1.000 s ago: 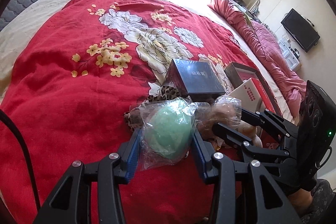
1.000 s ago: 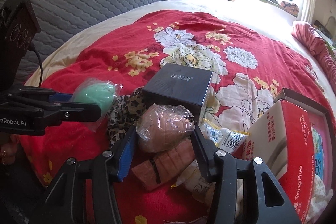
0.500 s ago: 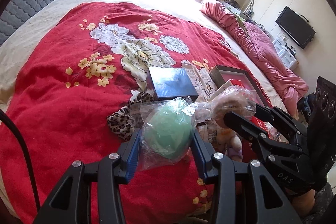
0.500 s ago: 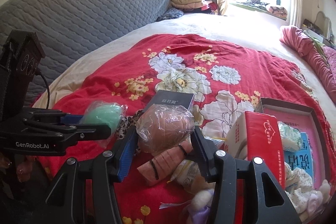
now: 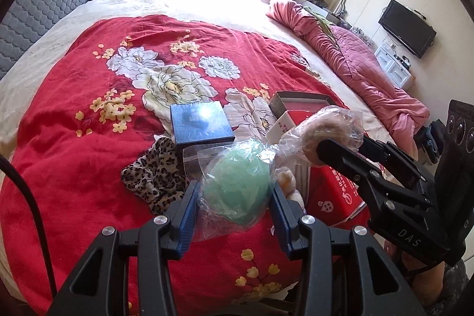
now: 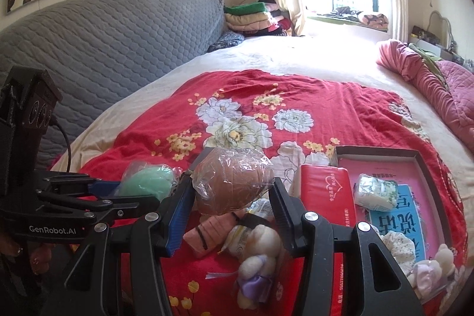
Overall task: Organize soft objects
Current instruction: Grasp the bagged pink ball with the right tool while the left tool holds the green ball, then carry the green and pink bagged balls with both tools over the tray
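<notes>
Bed (image 5: 59, 156) with red floral quilt carries the clutter. Open tray box (image 6: 426, 159) sits on the quilt's right side and already holds a few soft items; a red tissue pack (image 6: 326, 197) stands against its left edge. Dark blue box (image 5: 200, 123) and leopard cloth (image 5: 154, 173) lie mid-quilt.

Left tool (image 5: 234, 199) is clamped on the green bagged sponge (image 5: 237, 188), held above the quilt. Right tool (image 6: 232, 205) is clamped on the brown bagged sponge (image 6: 231, 185), also in the air, over a plush bear (image 6: 257, 250).

Step looks like carry, both loads airborne. Next move is probably into the tray box: clear the tissue pack and release one at a time.
</notes>
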`<action>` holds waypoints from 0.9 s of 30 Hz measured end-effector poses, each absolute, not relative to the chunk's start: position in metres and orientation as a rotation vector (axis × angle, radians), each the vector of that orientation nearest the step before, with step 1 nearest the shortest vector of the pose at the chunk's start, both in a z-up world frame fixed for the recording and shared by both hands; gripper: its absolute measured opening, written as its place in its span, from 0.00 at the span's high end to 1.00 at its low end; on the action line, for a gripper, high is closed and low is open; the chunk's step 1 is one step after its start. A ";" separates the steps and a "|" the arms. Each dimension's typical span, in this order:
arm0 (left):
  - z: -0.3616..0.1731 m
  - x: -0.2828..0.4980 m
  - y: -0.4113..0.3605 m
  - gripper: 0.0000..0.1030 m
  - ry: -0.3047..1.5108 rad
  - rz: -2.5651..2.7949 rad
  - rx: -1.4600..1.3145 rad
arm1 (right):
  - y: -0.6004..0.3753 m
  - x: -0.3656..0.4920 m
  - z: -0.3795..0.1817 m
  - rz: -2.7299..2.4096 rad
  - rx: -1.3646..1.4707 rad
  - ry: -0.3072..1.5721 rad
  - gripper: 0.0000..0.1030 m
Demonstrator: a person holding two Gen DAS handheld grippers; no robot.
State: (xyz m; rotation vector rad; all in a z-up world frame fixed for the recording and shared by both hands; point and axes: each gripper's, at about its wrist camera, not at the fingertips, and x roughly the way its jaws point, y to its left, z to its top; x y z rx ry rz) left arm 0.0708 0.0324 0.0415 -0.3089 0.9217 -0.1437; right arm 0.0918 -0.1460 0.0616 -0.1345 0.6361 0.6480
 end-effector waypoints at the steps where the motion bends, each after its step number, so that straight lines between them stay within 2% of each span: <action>1: 0.043 0.071 0.029 0.56 0.921 -0.146 -0.304 | -0.150 0.092 0.064 0.645 -0.128 0.633 0.48; 27: 0.088 0.083 -0.048 0.56 0.879 -0.228 -0.187 | -0.237 0.089 0.096 0.495 -0.027 0.550 0.49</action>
